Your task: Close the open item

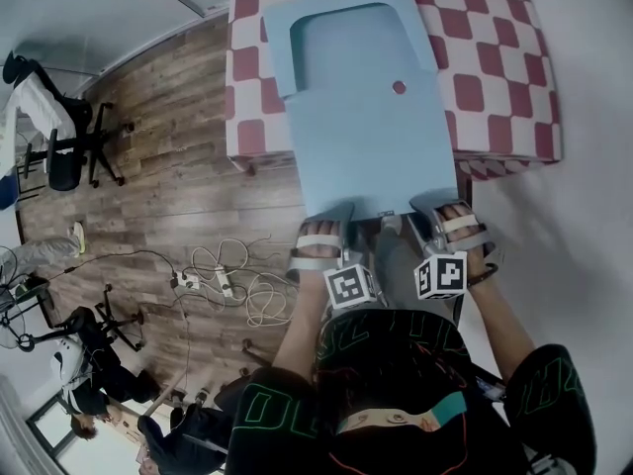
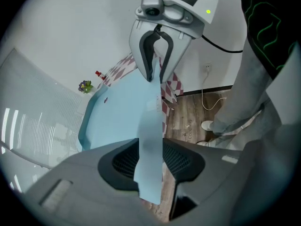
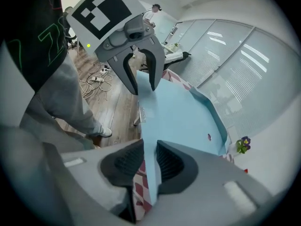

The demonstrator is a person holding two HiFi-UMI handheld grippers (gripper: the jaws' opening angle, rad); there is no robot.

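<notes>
Now | pale-blue box (image 1: 348,43), flap (image 1: 381,171) open | left tool (image 2: 149,160) spread around flap edge | right tool (image 3: 149,163) pinching flap edge

We are in an office-like workroom. It has a wood-plank floor (image 1: 188,137) with wheeled office chairs (image 1: 61,154) standing on it, and power strips (image 1: 220,283) and loose cables (image 1: 262,300) trailing across it. A frosted glass partition (image 3: 235,65) runs along one side, and a table with a red-and-white checked cloth (image 1: 495,77) stands by a white wall (image 2: 70,32).
</notes>
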